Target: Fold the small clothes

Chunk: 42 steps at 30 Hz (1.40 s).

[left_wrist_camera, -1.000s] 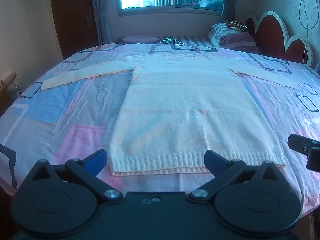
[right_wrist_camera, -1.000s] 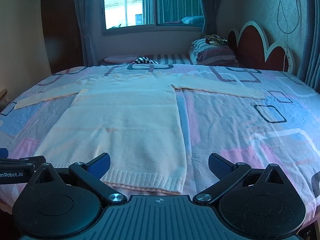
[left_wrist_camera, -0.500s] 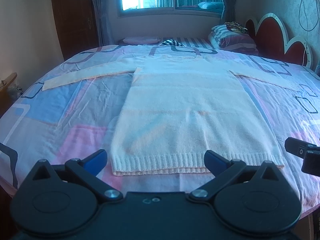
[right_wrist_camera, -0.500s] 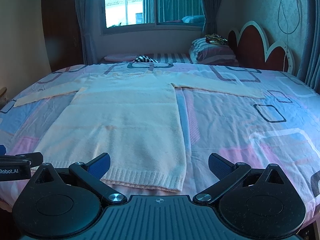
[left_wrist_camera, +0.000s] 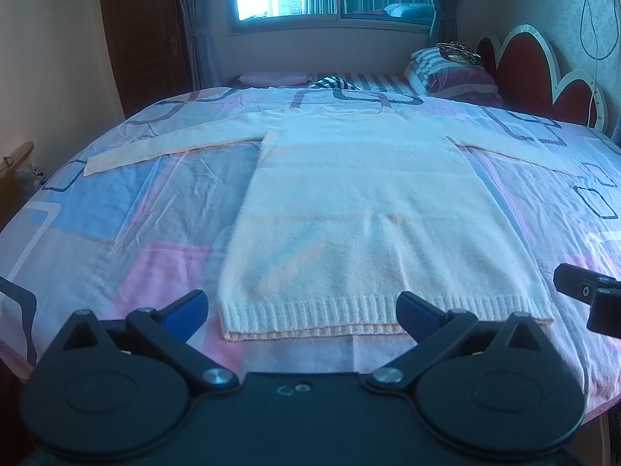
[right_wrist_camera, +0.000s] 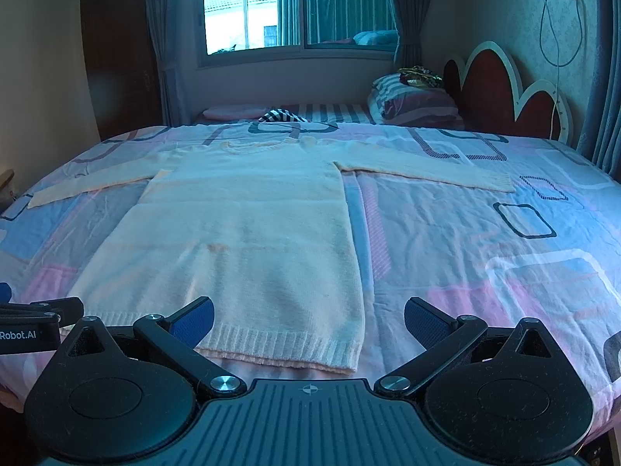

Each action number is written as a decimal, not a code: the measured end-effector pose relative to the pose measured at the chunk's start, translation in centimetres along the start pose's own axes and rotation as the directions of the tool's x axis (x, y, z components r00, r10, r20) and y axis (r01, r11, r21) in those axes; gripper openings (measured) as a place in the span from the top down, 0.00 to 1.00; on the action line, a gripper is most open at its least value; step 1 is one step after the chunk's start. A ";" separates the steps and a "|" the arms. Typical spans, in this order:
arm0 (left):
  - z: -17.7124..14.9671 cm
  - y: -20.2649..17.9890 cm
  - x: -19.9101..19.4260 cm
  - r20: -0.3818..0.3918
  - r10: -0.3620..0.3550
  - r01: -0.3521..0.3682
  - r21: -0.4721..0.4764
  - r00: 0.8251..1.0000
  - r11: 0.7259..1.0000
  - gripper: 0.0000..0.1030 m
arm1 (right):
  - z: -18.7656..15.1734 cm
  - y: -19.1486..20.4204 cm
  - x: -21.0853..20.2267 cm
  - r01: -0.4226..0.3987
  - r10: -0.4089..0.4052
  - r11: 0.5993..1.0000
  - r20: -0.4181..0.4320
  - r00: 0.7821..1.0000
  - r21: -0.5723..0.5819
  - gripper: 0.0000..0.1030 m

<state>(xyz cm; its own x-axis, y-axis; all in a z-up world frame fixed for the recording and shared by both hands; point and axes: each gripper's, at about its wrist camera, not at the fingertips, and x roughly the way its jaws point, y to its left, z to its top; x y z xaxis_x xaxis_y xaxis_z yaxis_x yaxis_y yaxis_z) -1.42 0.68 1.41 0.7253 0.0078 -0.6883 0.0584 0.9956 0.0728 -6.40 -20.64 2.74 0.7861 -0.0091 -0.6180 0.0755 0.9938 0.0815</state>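
Sweater (left_wrist_camera: 365, 217) is laid out flat, front up, on the bed (left_wrist_camera: 116, 233), neckline at the far end toward the window and the ribbed hem (left_wrist_camera: 380, 310) right at the near edge. Both sleeves are spread straight out, the left sleeve (left_wrist_camera: 170, 147) reaching far-left and the right sleeve (right_wrist_camera: 427, 173) far-right. So nothing's folded yet as far as I can tell, this looks like the very start

Left claw (left_wrist_camera: 302, 306) is wide open with nothing in it, hanging just short of the hem, roughly lined up with the near-left corner and middle of the hem. Right claw (right_wrist_camera: 308, 320) is the same deal, spread wide and empty, lined up with the near-right corner of the hem. In the left view you can catch the tip of the right one poking in at the right edge

Handling-wise it reads as a soft, light knit, floppy and a bit stretchy, so I'd guess it'll sag and drag if you lift it from one point only. It's not fragile, but the loose knit could snag or pull out of shape. Best bets for a grip look like the ribbed hem corners, since that band is thicker, or a cuff and shoulder to bring a sleeve across the body first. The bedsheet is wrinkly and thin, so pinching too deep might grab it along with the knit
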 end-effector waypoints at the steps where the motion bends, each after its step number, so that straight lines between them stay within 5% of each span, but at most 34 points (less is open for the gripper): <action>1: 0.0 0.0 0.0 0.000 -0.001 0.001 0.000 1.000 1.000 0.00 | 0.0 0.0 0.0 0.001 -0.001 1.000 0.000 1.000 0.000 0.00; 42: -0.2 0.4 -0.1 0.000 -0.004 0.004 -0.007 1.000 1.000 0.00 | -0.2 -0.1 0.1 0.000 0.000 1.000 0.000 1.000 -0.005 0.00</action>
<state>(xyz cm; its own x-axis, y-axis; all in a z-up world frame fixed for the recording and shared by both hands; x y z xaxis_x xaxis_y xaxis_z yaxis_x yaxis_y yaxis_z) -1.62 1.10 1.32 0.7253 0.0043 -0.6884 0.0563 0.9963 0.0656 -6.45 -20.70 2.57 0.7861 -0.0093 -0.6181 0.0726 0.9943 0.0775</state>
